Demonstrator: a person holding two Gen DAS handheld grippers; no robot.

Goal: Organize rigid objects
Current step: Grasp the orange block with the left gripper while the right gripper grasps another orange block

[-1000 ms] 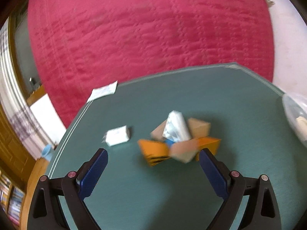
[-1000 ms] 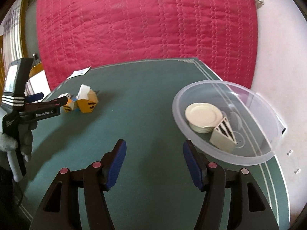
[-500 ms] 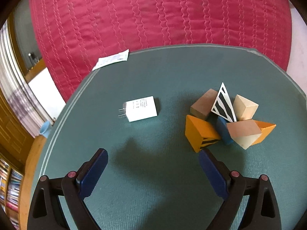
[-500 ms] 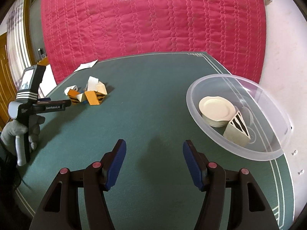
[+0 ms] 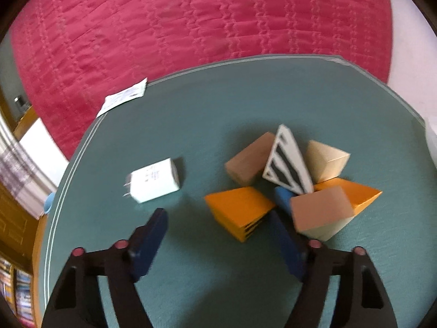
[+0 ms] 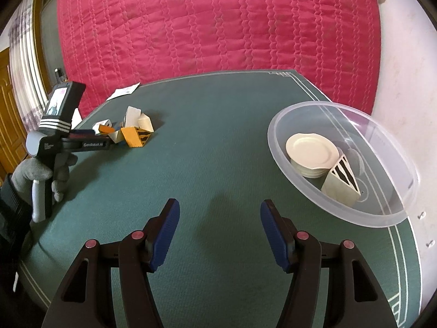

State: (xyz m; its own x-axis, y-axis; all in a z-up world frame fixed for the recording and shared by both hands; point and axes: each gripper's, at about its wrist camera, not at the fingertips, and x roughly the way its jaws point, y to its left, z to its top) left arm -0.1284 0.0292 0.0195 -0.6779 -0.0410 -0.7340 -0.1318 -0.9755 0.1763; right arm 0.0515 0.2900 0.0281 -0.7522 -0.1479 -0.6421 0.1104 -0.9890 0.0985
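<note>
Quilt (image 6: 218,24), crimson and stitched, fills the background from 10 to 2 o'clock in both views. Green table (image 6: 218,147) spreads below it. Clear plastic basin (image 6: 387,213) sits at 3 o'clock in the right wrist view, holding a stack of cream plates (image 6: 311,150) with a striped wedge block (image 6: 341,183) leaning just beside them.

Right gripper (image 6: 220,231) hovers over bare cloth at 6 o'clock, jaws parted, nothing between them.

Left gripper (image 5: 218,235), held by a grey-gloved hand (image 6: 41,175), points at the block cluster (image 5: 289,188) at 3 o'clock in the left wrist view. Jaws closing; the near corner of an orange striped block (image 5: 237,210) lies between them, pads not seen touching it.

Cluster also includes: black-and-white striped wedge (image 5: 286,164) tilted at centre, two tan blocks, a cream block, a second orange piece, a blue piece mostly hidden.

White charger plug (image 5: 153,180) lies apart at 9 o'clock from the cluster. Paper slip (image 5: 125,97) rests on the table's far edge, 11 o'clock.
</note>
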